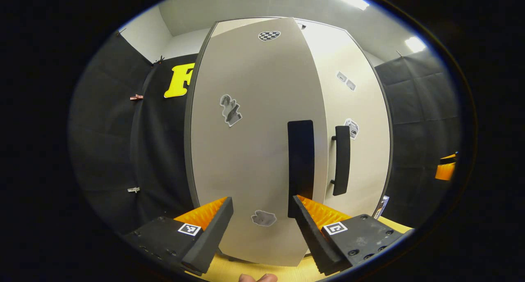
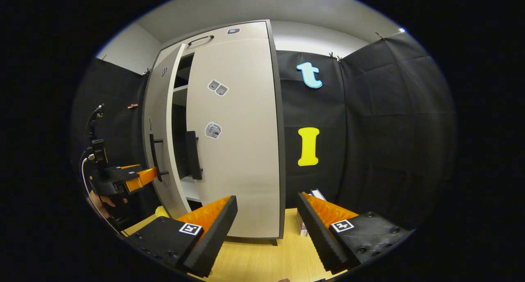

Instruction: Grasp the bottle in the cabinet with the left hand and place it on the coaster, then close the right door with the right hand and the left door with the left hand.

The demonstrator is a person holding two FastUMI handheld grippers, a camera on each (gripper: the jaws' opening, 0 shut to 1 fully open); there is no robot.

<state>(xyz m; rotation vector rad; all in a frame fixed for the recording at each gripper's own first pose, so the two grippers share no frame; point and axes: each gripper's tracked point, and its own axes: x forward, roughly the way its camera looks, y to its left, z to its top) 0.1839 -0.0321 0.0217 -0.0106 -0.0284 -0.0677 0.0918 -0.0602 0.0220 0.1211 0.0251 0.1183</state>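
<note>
1. Black cloth walls close in the booth, and a pale wooden counter (image 2: 262, 253) carries a tall light-grey cabinet (image 2: 246, 151) with dark edges.
2. Right gripper view: the right gripper (image 2: 266, 220) hangs low over the counter in front of the cabinet, fingers spread wide with nothing between them.
3. The cabinet's right door (image 2: 242, 159) looks shut or nearly so – its black bar handle (image 2: 192, 155) sits at the inner edge.
4. The left door (image 2: 158, 151) stands ajar, swung outward, with a dark gap and a shelf edge showing behind it.
5. The left gripper (image 2: 141, 177) shows at the far left of that view, held by a hand (image 2: 100, 202), its tip right at the left door's black handle (image 2: 154, 153) – can't tell if it touches.
6. Left gripper view: the left gripper (image 1: 262, 214) faces the left door (image 1: 254, 142) up close, fingers spread apart and empty.
7. A small yellow thing (image 2: 161, 211) peeks out low beside the left door; too hidden to say if it's the bottle or the coaster.
</note>
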